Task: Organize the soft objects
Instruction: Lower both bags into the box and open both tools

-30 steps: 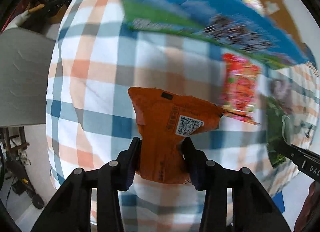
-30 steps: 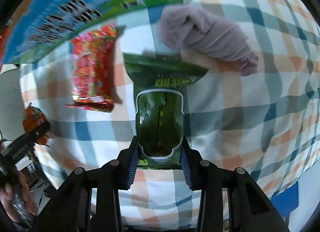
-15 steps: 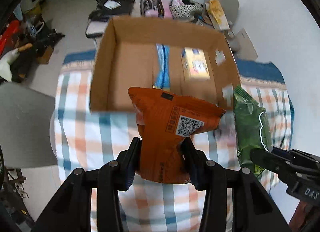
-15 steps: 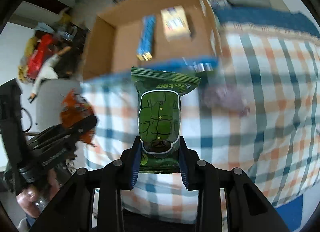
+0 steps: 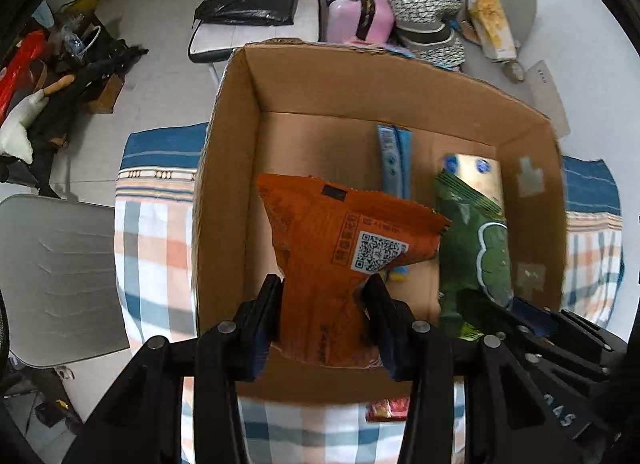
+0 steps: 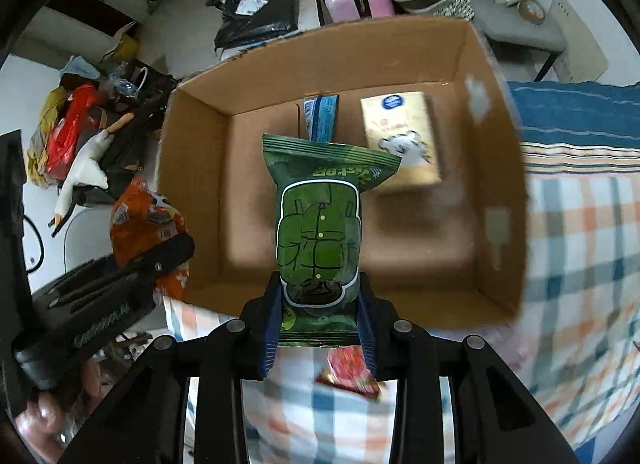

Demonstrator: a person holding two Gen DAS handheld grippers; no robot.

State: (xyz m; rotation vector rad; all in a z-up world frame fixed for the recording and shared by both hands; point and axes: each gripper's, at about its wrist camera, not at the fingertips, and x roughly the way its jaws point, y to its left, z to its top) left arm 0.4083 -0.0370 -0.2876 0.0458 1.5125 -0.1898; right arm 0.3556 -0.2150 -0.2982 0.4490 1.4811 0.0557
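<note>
I hold my left gripper [image 5: 324, 304] over the cardboard box [image 5: 224, 191], fingers clamped on one orange bag [image 5: 340, 260]. My right gripper [image 6: 318, 304] squeezes one green bag [image 6: 320, 223] at picture middle. Two packs lie inside: a blue one [image 6: 322, 115] and a gold one [image 6: 400, 143]. The box's lower left floor is bare.

Two snack packets are held up: one orange packet [image 5: 340, 260] and one green packet [image 6: 320, 219]. One cardboard box [image 6: 192, 183] holds one blue packet [image 6: 322, 115] and one gold carton [image 6: 400, 139]. One red packet [image 6: 348, 372] lies on the checked cloth [image 6: 580, 264].
</note>
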